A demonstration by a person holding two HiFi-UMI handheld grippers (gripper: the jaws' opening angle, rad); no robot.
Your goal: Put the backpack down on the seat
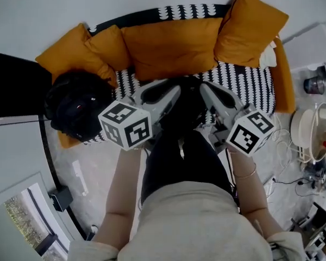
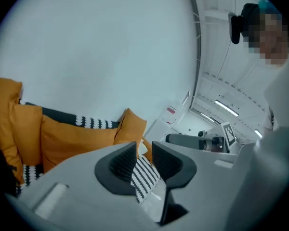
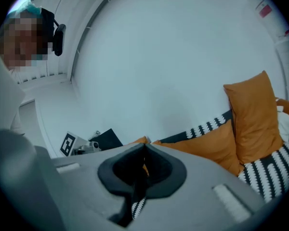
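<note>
The black-and-white striped sofa seat [image 1: 250, 80] carried orange fabric cushions [image 1: 171, 48] along its back. The rounded black fabric backpack [image 1: 76, 110] rested on its left end in the head view. The left gripper [image 2: 144, 154] was released, its jaws apart around nothing. The right gripper [image 3: 143, 159] was clenched and empty.

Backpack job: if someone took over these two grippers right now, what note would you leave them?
Left gripper: jaws apart, nothing between them but a view of the striped seat.
Right gripper: jaws together, holding nothing I can make out.
Backpack: lies at the seat's end on the person's left, beside an orange cushion, clear of both grippers.
Done: the backpack looks set down.
Left: probably only drawing the grippers away.
</note>
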